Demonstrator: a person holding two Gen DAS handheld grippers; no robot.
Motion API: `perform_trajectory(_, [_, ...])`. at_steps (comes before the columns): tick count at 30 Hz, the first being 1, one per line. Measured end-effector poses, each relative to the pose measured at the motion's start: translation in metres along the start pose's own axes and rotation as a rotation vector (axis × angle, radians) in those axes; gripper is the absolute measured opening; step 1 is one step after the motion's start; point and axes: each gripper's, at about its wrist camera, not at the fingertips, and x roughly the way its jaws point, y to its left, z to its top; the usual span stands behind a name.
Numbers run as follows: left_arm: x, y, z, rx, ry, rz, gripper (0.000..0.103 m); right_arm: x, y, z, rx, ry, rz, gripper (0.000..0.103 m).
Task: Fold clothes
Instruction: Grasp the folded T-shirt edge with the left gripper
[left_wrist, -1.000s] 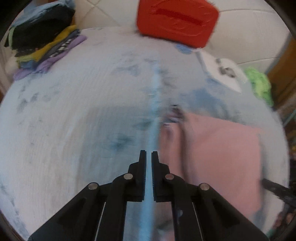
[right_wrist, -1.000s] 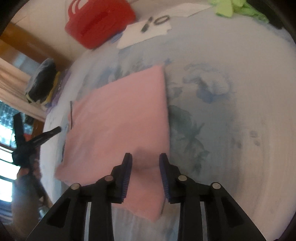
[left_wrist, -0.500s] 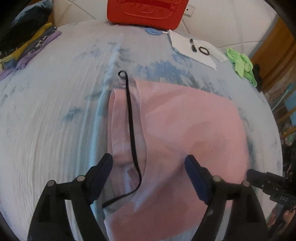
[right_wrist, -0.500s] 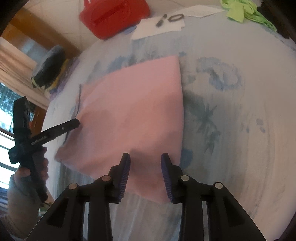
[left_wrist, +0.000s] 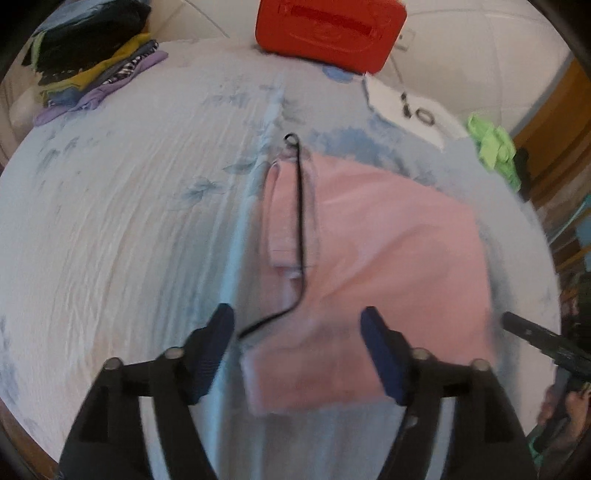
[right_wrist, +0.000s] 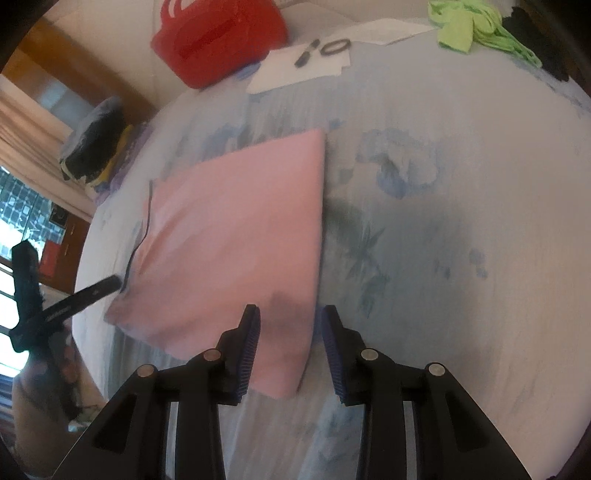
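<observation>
— Where's the garment?

— One pink garment (left_wrist: 388, 266) lies folded flat on the bed (left_wrist: 110, 229), its black cord (left_wrist: 300, 206) trailing off one edge. The left gripper (left_wrist: 297, 334) and right gripper (right_wrist: 290, 334) both gape wide above it, holding nothing.

— What might go wrong?

— That cord could snag a finger and drag the fold open, I'd guess.

— Anything else?

— One red bag (left_wrist: 328, 33), one pile of clothes (left_wrist: 92, 62).
</observation>
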Motion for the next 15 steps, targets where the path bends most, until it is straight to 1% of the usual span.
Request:
perform_trajectory(5, [0.007, -0.011, -0.019, -0.033, 0.001, 0.036, 0.072, 0.005, -0.001, 0.013, -0.001, -0.019, 0.019, 0.036])
perform_trajectory(8, [0.018, -0.014, -0.029, -0.044, 0.016, 0.057, 0.072, 0.006, 0.000, 0.017, -0.016, -0.026, 0.028, 0.036])
perform_trajectory(10, [0.024, -0.019, -0.038, -0.029, 0.002, 0.078, 0.072, 0.006, 0.000, 0.020, -0.026, -0.030, 0.033, 0.036])
perform_trajectory(12, [0.028, -0.030, -0.045, 0.029, -0.029, 0.143, 0.072, 0.008, -0.001, 0.023, -0.028, -0.031, 0.037, 0.036])
perform_trajectory(13, [0.028, -0.033, -0.047, 0.045, -0.037, 0.158, 0.072, 0.010, -0.001, 0.024, -0.030, -0.030, 0.042, 0.036])
perform_trajectory(14, [0.029, -0.036, -0.049, 0.058, -0.043, 0.171, 0.072, 0.012, -0.002, 0.026, -0.032, -0.029, 0.047, 0.036])
perform_trajectory(15, [0.027, -0.035, -0.049, 0.049, -0.040, 0.163, 0.069, 0.013, -0.003, 0.029, -0.037, -0.033, 0.047, 0.036])
